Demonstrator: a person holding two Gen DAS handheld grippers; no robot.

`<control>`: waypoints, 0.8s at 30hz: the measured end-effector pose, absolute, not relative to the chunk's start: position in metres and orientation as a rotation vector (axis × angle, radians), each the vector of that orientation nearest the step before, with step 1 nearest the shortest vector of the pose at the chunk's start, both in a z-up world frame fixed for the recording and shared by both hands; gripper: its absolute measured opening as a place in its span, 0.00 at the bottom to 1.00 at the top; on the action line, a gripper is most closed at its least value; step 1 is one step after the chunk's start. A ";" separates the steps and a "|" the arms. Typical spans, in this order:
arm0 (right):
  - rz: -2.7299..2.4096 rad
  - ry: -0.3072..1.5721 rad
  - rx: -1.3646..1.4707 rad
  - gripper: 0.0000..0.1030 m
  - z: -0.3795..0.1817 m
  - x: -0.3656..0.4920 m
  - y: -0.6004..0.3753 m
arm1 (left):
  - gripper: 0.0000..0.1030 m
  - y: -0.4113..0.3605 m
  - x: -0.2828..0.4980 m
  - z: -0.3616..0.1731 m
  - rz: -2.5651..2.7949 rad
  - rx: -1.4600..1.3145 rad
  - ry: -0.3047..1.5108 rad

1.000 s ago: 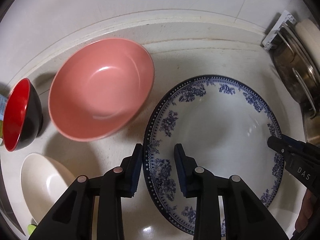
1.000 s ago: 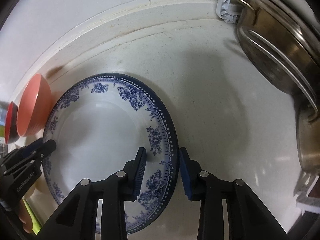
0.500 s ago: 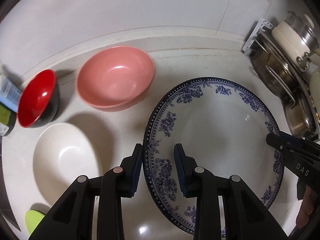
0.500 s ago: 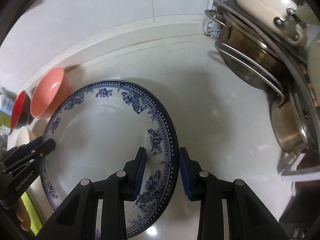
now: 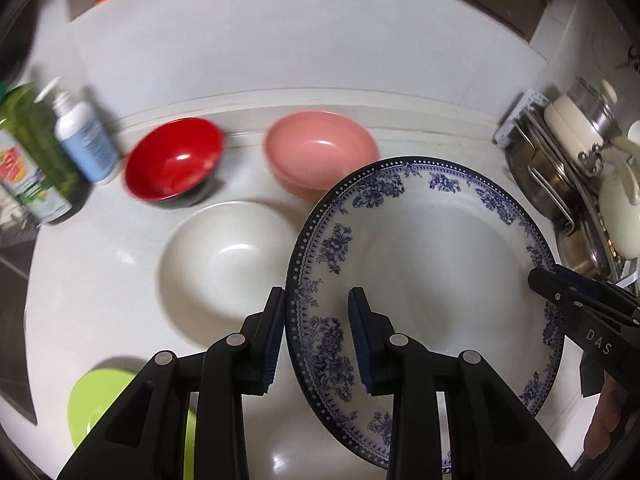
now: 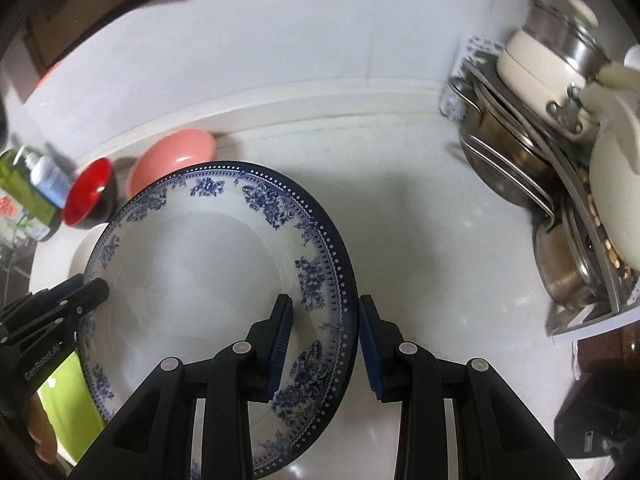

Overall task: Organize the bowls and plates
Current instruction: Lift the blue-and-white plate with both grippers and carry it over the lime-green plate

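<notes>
The plate is white with blue flowers and a dark blue rim with white dots. One bowl is red inside and black outside, one bowl is pink, one bowl is cream white. The counter is white. The gripper pads are blue on black fingers.

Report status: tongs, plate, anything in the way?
Left tongs and right tongs each clamp opposite rims of the blue-patterned plate. Plate airborne. White bowl below-left.
</notes>
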State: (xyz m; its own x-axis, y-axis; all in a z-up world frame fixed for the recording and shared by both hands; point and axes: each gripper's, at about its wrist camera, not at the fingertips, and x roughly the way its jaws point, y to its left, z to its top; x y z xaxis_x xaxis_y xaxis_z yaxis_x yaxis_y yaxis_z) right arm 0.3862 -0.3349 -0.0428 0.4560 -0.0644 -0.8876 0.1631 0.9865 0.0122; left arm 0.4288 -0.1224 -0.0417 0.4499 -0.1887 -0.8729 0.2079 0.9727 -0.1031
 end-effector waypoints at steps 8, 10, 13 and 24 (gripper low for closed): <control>-0.066 1.058 0.073 0.34 -0.031 0.369 -0.280 | 0.31 -0.056 0.399 -0.025 -0.163 -0.040 1.024; -0.049 1.052 0.061 0.34 -0.029 0.365 -0.265 | 0.31 -0.040 0.394 -0.023 -0.147 -0.049 1.021; -0.024 1.043 0.041 0.34 -0.025 0.361 -0.242 | 0.31 -0.018 0.386 -0.022 -0.127 -0.072 1.014; 0.070 1.036 -0.011 0.34 -0.023 0.347 -0.166 | 0.31 0.057 0.350 -0.020 -0.035 -0.111 1.001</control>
State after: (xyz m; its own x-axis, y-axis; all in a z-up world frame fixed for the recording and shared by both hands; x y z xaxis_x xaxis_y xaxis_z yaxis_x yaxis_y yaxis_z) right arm 0.3474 -0.1657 -0.0230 0.5079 0.0526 -0.8598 -0.0631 0.9977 0.0237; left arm 0.3497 0.0567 -0.0195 0.5392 -0.0808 -0.8383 -0.0214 0.9938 -0.1096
